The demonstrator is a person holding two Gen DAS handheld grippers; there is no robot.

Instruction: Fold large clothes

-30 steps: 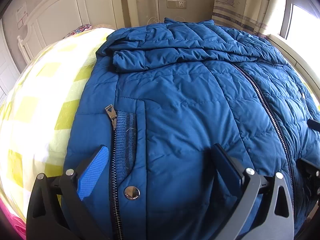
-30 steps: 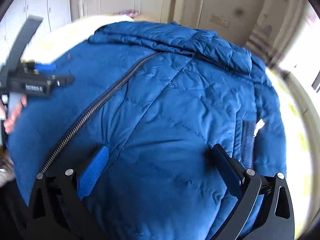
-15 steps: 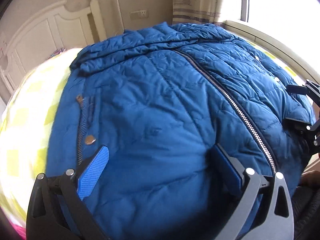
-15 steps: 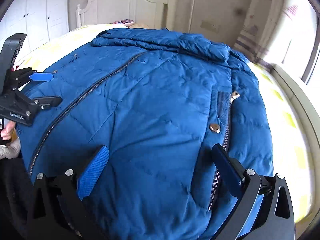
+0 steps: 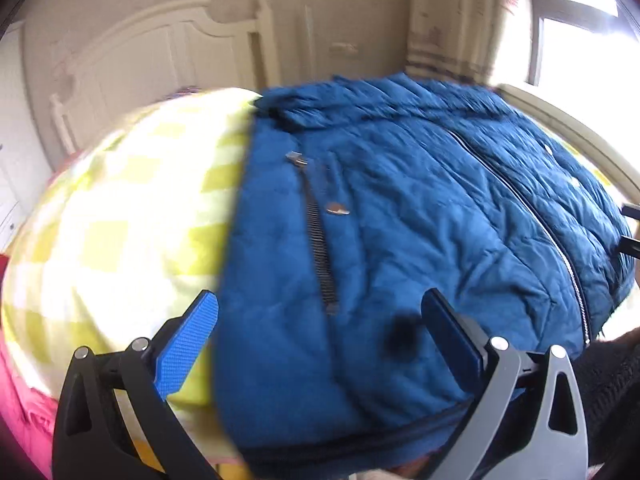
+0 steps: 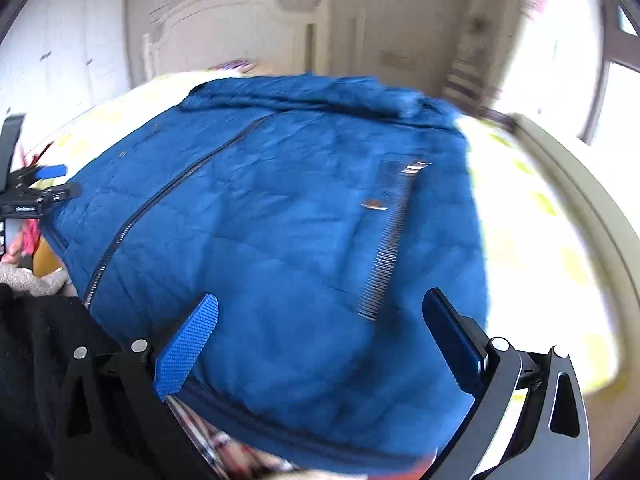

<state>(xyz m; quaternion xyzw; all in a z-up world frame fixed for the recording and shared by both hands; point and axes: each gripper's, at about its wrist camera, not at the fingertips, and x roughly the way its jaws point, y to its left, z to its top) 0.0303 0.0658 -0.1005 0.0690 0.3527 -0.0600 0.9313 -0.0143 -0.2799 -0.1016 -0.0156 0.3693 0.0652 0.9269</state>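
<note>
A large blue quilted jacket [image 5: 400,216] lies front-up on the bed, zipped down the middle, its collar toward the headboard. It also fills the right wrist view [image 6: 280,220]. My left gripper [image 5: 320,332] is open and empty, its fingers straddling the jacket's near left hem beside a pocket zipper [image 5: 318,240]. My right gripper [image 6: 320,332] is open and empty above the near right hem, beside the other pocket zipper [image 6: 386,248]. The left gripper also shows at the left edge of the right wrist view [image 6: 44,184]. Both views are motion-blurred.
The bed has a yellow-and-white checked cover [image 5: 120,216] and a white headboard [image 5: 160,52]. A bright window [image 5: 580,40] with a curtain is on the right. White wardrobes [image 6: 60,52] stand at the left. The person's dark sleeve [image 6: 32,340] is near.
Both grippers have pulled back toward the jacket's near hem and spread apart, the left toward the left edge, the right toward the right edge. Both stayed open.
</note>
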